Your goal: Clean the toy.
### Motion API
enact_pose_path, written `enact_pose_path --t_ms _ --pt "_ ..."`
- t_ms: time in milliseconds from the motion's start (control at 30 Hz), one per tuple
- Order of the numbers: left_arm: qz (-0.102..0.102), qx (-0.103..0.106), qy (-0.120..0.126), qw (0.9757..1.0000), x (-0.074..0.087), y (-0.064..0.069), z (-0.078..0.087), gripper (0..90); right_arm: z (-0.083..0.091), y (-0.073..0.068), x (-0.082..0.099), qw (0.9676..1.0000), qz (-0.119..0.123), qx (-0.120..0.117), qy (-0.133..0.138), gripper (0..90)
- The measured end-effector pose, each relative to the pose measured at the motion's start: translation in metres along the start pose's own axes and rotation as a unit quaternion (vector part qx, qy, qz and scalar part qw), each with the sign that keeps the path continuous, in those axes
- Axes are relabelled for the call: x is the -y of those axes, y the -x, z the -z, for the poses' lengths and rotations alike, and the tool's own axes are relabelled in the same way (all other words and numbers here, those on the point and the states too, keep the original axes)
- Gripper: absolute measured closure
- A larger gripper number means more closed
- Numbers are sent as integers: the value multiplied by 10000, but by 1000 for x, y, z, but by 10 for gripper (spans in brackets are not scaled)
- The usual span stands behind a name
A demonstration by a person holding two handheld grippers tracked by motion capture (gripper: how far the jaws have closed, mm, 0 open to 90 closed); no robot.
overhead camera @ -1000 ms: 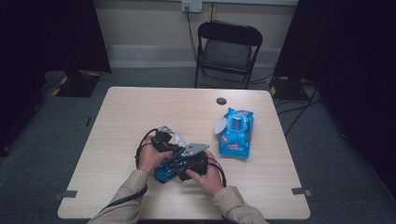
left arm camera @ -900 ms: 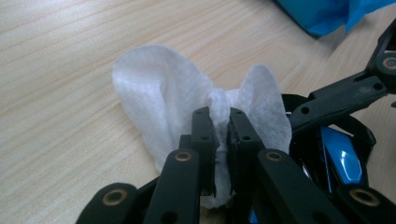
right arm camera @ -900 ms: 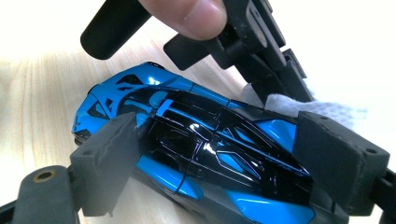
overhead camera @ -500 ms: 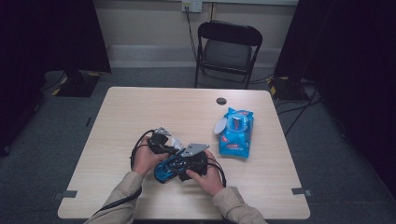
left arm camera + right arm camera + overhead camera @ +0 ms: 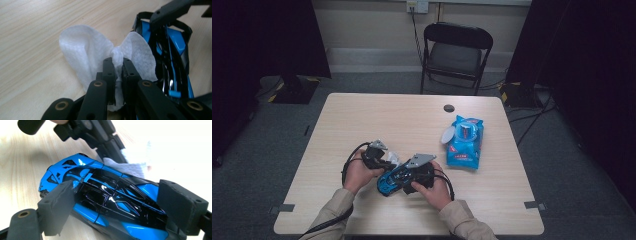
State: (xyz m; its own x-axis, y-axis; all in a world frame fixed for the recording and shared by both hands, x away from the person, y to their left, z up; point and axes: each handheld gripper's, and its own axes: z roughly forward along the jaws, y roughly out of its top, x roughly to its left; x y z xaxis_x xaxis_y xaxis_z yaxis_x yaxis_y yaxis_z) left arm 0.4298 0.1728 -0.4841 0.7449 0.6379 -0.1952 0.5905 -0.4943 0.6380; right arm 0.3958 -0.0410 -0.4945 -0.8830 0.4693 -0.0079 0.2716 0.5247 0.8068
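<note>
Left gripper (image 5: 116,72): fingers clenched on a white wipe (image 5: 85,50), just left of the car. Right gripper (image 5: 120,207): fingers grasping a blue-black toy car (image 5: 105,197) by both sides, near-centre on the counter (image 5: 377,115). Blue wipe pack (image 5: 466,141) to the right, flap open; label writing too small to read.

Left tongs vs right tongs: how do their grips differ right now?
The left tongs are nearly shut, pinching a soft white wipe; the right tongs stand wide, their pads clamping a hard blue and black toy car across its body. Both are hand-held, loaded and close together over the table.
</note>
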Motion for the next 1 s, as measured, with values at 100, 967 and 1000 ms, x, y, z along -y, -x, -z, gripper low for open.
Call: enact_pose_path --t_ms 100,967,1000 --pt "77 34 38 10000 4 -2 4 833 0 0 0 10000 -9 2 1 141" --pt "195 41 -46 9998 37 -9 35 833 0 -1 0 10000 -11 16 -8 142" --pt "219 46 -55 9997 38 -10 36 833 0 -1 0 10000 -9 16 -12 142"
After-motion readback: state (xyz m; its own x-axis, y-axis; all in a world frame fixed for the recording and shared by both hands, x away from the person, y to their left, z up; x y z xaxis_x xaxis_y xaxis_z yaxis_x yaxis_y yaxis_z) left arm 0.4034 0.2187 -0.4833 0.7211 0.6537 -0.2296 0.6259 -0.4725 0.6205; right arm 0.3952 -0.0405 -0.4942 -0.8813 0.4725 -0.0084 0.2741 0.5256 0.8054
